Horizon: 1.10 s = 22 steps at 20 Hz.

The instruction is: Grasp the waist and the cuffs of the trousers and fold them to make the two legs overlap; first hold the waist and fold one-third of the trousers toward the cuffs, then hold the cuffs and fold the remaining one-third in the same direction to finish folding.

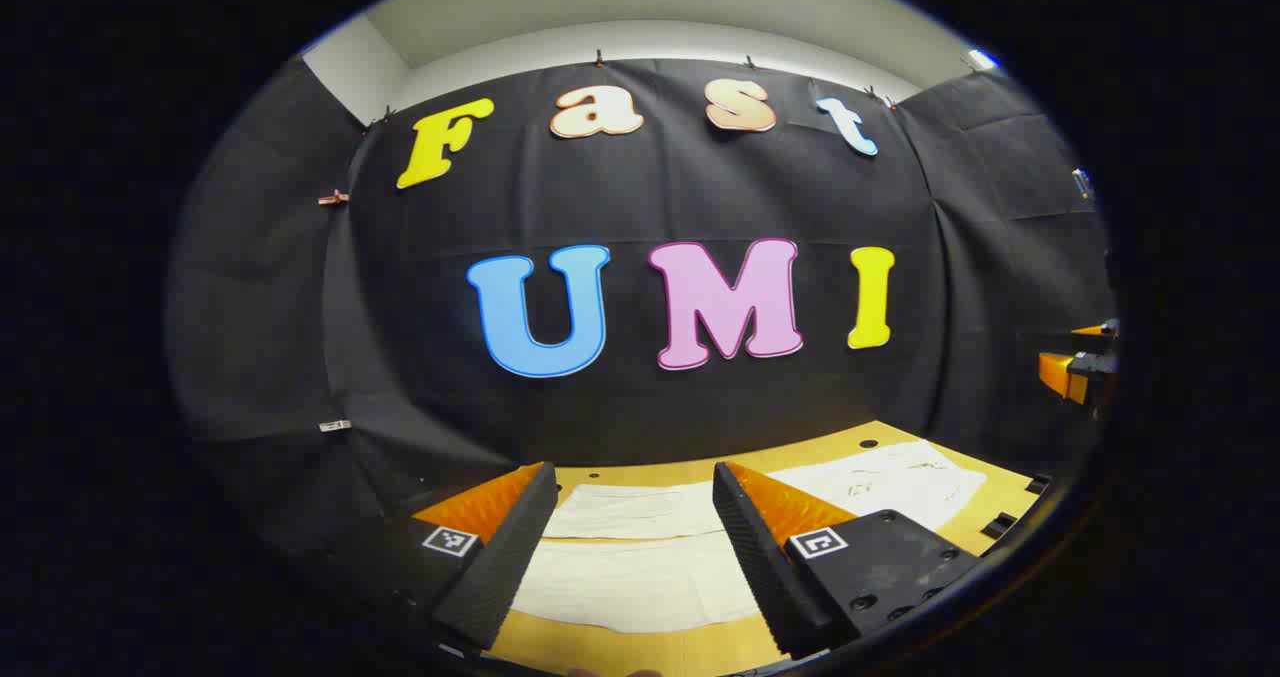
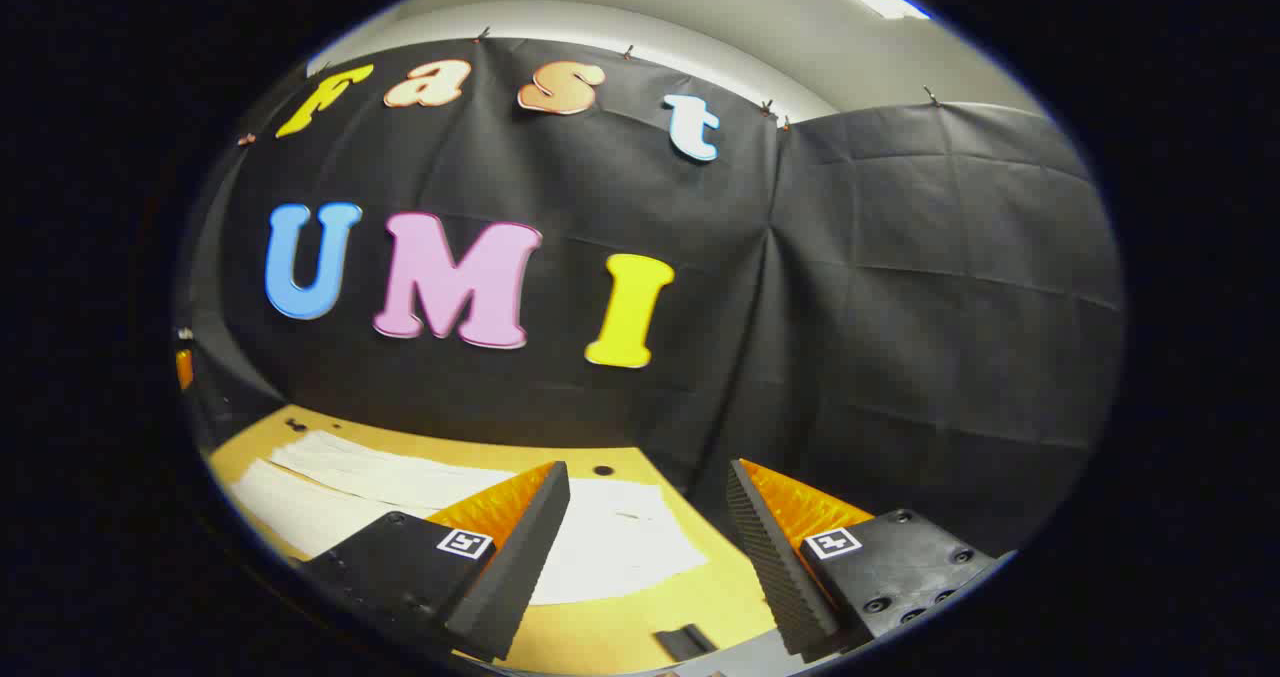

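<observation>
Both grippers gape over white trousers (flat) on wooden table.

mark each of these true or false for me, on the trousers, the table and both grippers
1. The trousers lie spread flat on the table. True.
2. The left gripper is clamped on the fabric. False: its jaws stand open above the trousers.
3. The right gripper is open. True.
4. The trousers are dark blue. False: they are white.
5. The table is a tan wooden surface. True.
</observation>
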{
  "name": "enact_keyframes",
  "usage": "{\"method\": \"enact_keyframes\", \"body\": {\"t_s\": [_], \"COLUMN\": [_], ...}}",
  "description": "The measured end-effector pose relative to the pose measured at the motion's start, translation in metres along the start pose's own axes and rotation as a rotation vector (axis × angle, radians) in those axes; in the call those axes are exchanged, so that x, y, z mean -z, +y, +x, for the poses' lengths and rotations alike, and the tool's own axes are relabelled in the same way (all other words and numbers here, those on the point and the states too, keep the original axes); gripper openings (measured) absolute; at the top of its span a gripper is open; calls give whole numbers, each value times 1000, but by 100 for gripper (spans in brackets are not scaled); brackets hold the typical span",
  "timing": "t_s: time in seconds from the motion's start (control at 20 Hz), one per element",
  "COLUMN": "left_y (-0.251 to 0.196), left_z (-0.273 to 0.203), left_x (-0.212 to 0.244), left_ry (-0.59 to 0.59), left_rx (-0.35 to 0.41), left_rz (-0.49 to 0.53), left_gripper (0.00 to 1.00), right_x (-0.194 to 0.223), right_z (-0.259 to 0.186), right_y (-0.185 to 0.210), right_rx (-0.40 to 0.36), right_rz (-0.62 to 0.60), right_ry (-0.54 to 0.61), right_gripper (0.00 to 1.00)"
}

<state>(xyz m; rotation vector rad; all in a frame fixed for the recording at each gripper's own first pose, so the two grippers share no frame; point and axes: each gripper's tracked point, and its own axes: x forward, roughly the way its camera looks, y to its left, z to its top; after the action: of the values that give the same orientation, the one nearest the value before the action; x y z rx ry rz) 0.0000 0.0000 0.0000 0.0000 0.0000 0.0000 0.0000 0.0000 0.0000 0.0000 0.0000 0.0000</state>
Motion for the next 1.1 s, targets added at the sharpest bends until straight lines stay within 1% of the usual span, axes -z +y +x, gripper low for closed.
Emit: {"method": "enact_keyframes", "body": {"t_s": [0.2,0.35,0.5,0.65,0.8,1.1], "left_y": [5,3,-5,-12,-18,-19], "left_z": [7,17,34,55,72,96], "left_x": [9,17,22,29,35,48], "left_ry": [28,50,66,81,98,133], "left_rx": [17,21,27,29,30,22], "left_rz": [-22,-28,-49,-51,-55,-22], "left_gripper": [97,97,97,98,98,98], "right_x": [-6,-5,4,13,15,33], "right_z": [4,11,18,34,53,88], "right_y": [47,70,86,93,99,100], "right_rx": [-76,-120,-157,-179,-198,-203], "right_rz": [-14,-12,4,-14,-5,-16], "right_ry": [-14,-12,17,42,50,84], "right_gripper": [97,97,97,97,97,97]}}
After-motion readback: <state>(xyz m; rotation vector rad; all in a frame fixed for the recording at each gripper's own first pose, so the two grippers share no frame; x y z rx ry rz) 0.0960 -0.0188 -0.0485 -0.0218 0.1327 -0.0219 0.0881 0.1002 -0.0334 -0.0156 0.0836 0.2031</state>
